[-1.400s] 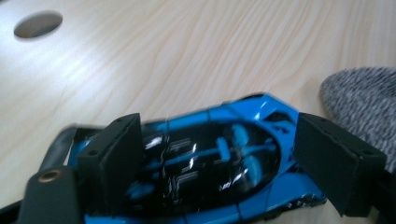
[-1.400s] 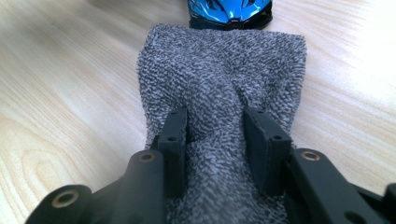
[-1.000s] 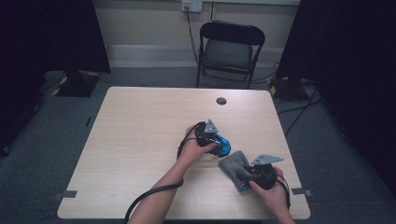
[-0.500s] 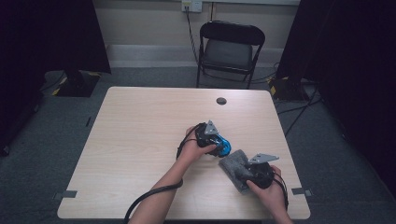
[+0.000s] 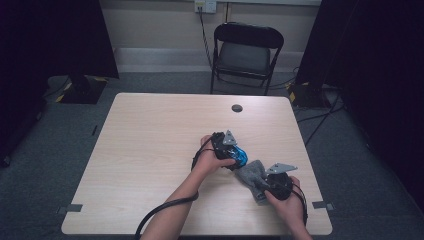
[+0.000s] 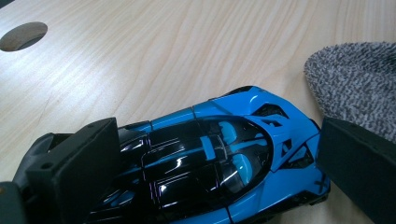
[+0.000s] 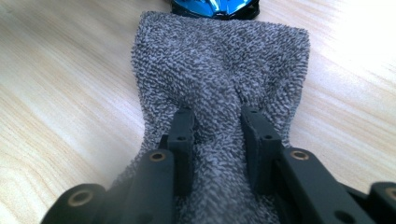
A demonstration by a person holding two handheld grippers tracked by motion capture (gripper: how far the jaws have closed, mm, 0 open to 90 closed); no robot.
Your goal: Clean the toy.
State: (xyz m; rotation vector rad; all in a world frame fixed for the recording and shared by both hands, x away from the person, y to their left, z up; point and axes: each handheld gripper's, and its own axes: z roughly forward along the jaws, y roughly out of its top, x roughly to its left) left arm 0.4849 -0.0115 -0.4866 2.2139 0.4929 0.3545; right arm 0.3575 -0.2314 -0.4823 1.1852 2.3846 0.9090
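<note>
We see a glossy blue and black toy car (image 6: 215, 158), a speckled grey towel (image 7: 219, 70), pale wood-grain table (image 5: 150, 145), black chair (image 5: 247, 50).

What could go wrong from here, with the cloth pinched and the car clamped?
1. The right gripper, whose jaws have just been closing, pinches only a bunched ridge of the grey cloth; a pull may slip it free.
2. The left gripper clamps the blue toy car by its glossy sides; it could squirt out.
3. The cloth's far edge touches the car; dragging may nudge it.
</note>
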